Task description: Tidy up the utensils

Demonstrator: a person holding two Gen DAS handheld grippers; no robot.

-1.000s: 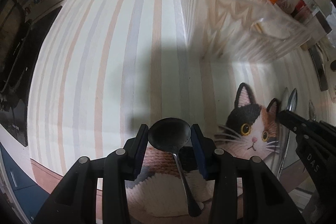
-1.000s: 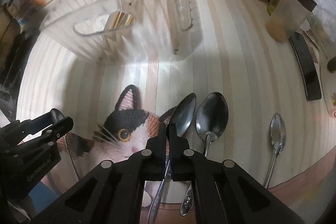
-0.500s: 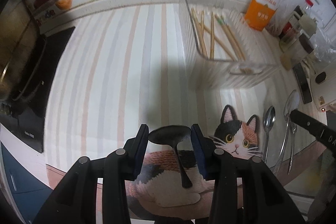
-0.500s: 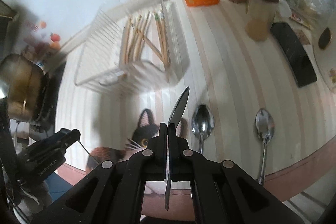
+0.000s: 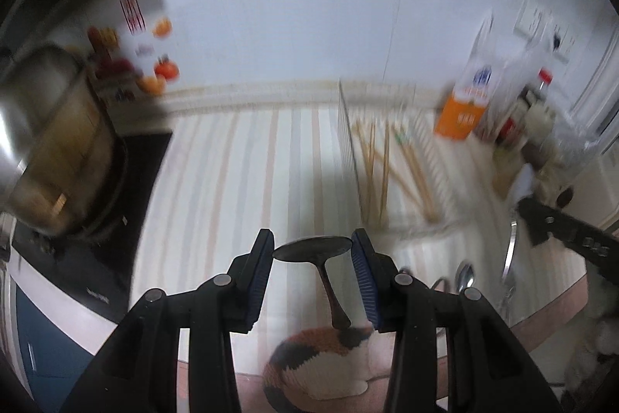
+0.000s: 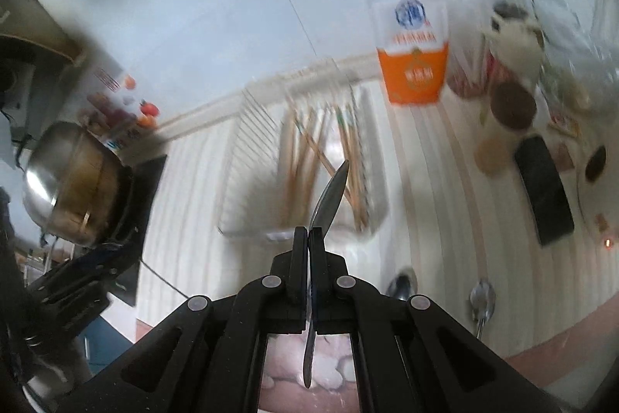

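Observation:
My left gripper is shut on the bowl of a dark spoon, held level in the air, its handle hanging down. My right gripper is shut on a steel spoon, held edge-on with its bowl pointing up over the clear plastic rack. The rack holds several wooden chopsticks, which also show in the right wrist view. Two more steel spoons lie on the striped counter at the right. The right gripper shows at the right edge of the left wrist view.
A cat-shaped mat lies at the counter's front edge. An orange carton, jars and a black phone stand at the back right. A steel pot sits on a black cooktop at the left.
Both grippers have risen higher above the counter with their spoons and tilted up towards the wall. The rack now lies below and ahead of both.

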